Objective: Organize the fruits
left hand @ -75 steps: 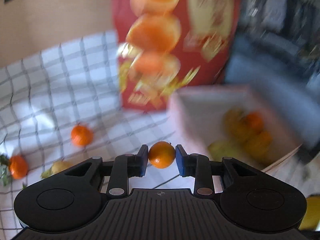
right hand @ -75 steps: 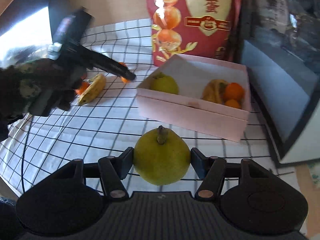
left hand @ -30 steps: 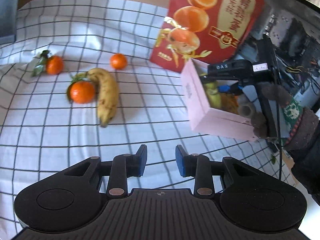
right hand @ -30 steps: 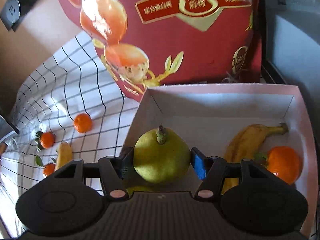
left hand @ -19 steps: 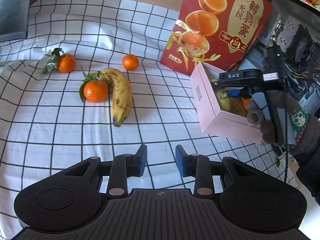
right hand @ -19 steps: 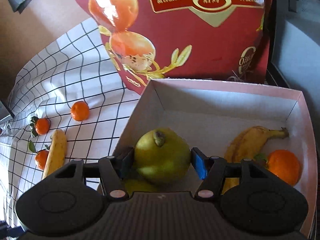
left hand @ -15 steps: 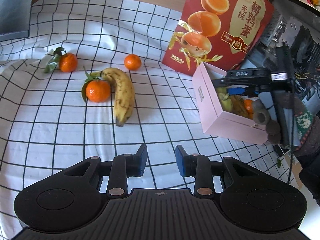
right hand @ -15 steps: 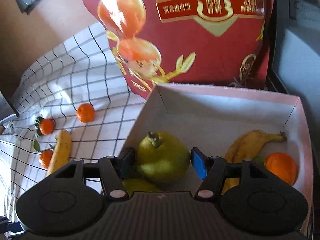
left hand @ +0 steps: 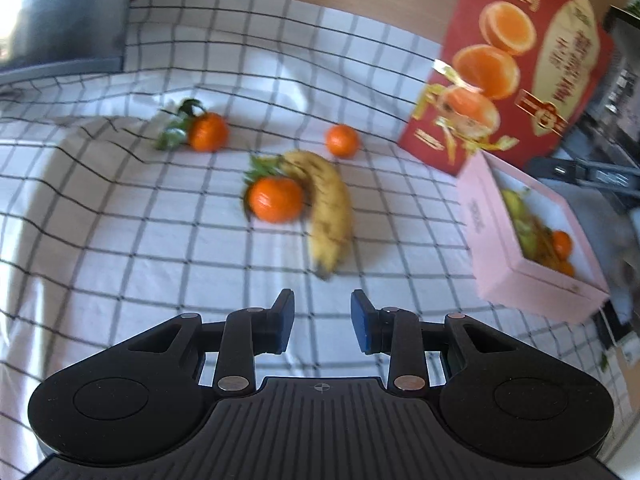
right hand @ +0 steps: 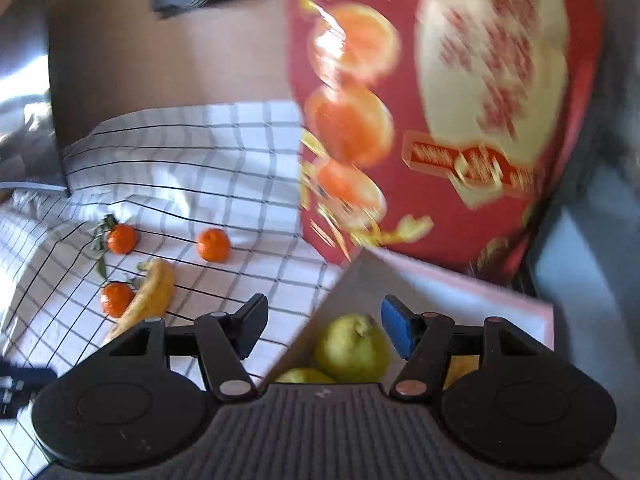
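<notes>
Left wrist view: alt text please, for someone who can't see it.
Open, empty left hand-held gripper over a checked cloth with a banana touching one of three tangerines. At right, a pink box holds fruit, before a red carton.

Red printed carton [left hand: 516, 68] upright on checked cloth [left hand: 120, 220], against wooden wall [right hand: 168, 60].

The red box [left hand: 516, 68] carries printed characters, and the pink box [left hand: 480, 216] a small mark; blur leaves both unreadable.

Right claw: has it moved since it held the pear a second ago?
Yes. The right claw has just opened and lifted off the pear, which lies below in the pink box.
</notes>
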The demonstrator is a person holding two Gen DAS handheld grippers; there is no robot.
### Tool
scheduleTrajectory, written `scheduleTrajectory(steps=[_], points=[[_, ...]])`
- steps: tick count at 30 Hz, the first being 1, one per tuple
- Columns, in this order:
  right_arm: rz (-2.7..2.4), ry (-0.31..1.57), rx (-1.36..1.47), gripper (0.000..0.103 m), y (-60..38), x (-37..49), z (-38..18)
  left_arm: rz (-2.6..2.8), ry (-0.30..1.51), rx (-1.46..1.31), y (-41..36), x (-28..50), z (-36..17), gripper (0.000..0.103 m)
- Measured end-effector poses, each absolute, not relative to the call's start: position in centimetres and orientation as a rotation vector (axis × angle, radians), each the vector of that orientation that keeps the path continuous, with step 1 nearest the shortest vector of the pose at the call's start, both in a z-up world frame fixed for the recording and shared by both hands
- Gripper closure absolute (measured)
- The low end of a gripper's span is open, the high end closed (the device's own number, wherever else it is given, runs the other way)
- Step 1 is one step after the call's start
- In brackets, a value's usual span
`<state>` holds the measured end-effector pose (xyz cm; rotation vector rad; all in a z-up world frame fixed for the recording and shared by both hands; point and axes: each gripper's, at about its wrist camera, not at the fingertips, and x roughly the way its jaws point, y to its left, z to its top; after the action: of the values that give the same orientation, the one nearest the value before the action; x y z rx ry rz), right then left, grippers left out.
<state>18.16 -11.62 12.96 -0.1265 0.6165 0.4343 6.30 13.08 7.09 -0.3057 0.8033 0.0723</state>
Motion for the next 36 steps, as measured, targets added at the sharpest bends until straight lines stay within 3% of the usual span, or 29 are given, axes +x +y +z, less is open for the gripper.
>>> scheduleTrajectory(steps=[17,19,24,36], points=[[0.597,0.595,-0.185,0.038,-6.1,8.1,9.8,0.036,0.833,-0.123,12.2,15.7,6.3,0.068],[0.603,0.604,-0.176,0.038,-6.1,8.0,9.6,0.03,0.853,-0.093,11.6,16.9,5.6,0.061],[0.591,0.62,-0.199,0.038,-5.9,7.3,8.9,0.036,0.89,-0.062,10.5,19.0,4.5,0.061],[0.545,0.674,-0.214,0.038,-6.8,5.4,7.1,-0.037,0.92,-0.133,9.1,15.9,4.6,0.062]])
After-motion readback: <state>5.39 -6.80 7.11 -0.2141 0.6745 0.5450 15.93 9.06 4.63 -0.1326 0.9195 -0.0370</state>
